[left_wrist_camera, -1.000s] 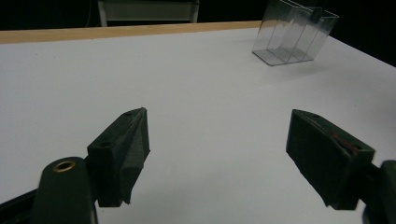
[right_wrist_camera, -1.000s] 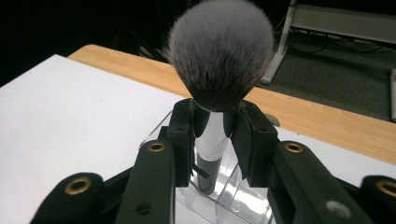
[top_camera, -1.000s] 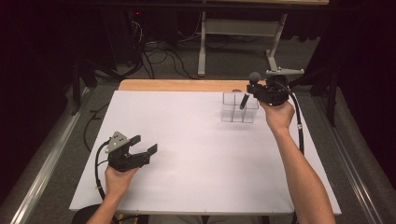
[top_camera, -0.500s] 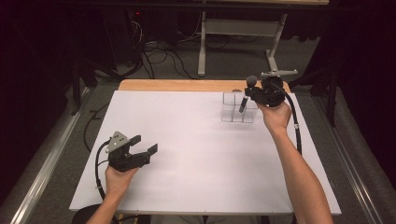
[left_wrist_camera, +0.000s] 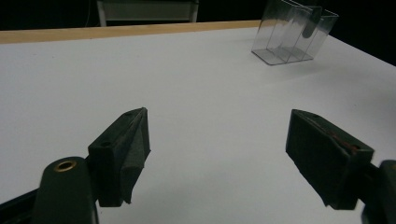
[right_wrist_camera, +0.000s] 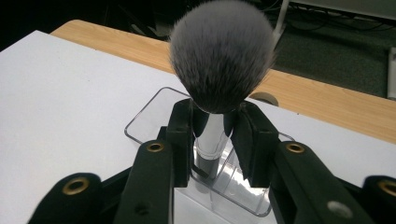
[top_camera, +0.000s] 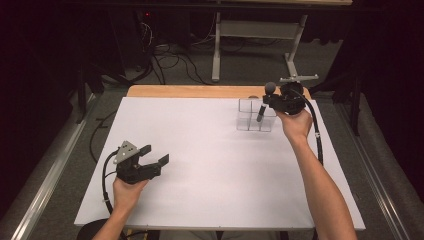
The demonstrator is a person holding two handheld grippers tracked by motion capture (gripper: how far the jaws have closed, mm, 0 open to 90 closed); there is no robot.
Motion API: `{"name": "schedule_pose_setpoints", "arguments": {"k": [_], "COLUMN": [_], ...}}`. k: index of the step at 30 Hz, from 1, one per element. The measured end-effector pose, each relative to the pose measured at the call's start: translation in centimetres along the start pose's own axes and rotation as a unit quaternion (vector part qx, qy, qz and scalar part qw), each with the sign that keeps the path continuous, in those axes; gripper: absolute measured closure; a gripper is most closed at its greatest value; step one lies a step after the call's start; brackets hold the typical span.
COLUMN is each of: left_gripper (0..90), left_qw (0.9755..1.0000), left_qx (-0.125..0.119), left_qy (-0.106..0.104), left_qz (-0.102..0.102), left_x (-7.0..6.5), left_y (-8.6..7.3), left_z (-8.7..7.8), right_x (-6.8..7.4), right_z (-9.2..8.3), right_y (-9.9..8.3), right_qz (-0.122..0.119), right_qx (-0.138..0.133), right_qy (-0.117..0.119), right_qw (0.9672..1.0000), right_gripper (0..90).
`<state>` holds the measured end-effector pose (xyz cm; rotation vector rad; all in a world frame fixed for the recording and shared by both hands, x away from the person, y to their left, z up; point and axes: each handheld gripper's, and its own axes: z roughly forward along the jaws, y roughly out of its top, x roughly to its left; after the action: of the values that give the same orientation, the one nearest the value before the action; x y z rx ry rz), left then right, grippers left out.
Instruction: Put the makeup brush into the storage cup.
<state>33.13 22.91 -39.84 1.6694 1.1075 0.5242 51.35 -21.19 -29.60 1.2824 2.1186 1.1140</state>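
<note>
White tabletop (top_camera: 210, 165), wooden strip at far edge, dark cabled floor beyond. Item: makeup brush (right_wrist_camera: 219, 70), bristle head up, handle lowered into a compartment of the clear acrylic organizer (top_camera: 256, 120) at the far right. Right gripper (right_wrist_camera: 215, 133): jaws had just been opening, the silver ferrule between them with gaps at both pads; grip released. Judged: brush deposited, withdrawal pending. Left gripper (left_wrist_camera: 224, 158): jaws spread wide, nothing held, low over the near left, unmoved since a second earlier.
</note>
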Motion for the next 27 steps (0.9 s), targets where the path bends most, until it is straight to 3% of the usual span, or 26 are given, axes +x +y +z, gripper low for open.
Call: {"name": "schedule_pose_setpoints", "arguments": {"k": [3,6,13,27], "left_gripper": [22.1,22.1,22.1,21.9], "left_qw": [1.0000,1.0000,1.0000,1.0000], "left_qx": [0.000,0.000,-0.001,-0.002], "left_qy": [0.000,0.000,0.002,-0.001], "left_qz": [-0.001,0.001,0.000,0.001], "left_x": [0.0,0.0,0.0,-0.1], "left_y": [0.0,0.0,0.0,0.0], "left_z": [0.0,0.0,0.0,0.0], "right_x": [-0.3,-0.5,-0.8,-0.4], "right_z": [0.1,0.0,-1.4,-3.4], "right_y": [0.0,-0.2,-0.8,-0.9], "right_qz": [0.005,0.004,0.006,-0.002], "right_qx": [0.007,0.016,-0.004,-0.044], "right_qy": [0.002,-0.018,-0.021,-0.018], "right_qw": [1.0000,0.9997,0.9998,0.9988], "right_gripper": [40.9,26.3,23.9,29.0]}}
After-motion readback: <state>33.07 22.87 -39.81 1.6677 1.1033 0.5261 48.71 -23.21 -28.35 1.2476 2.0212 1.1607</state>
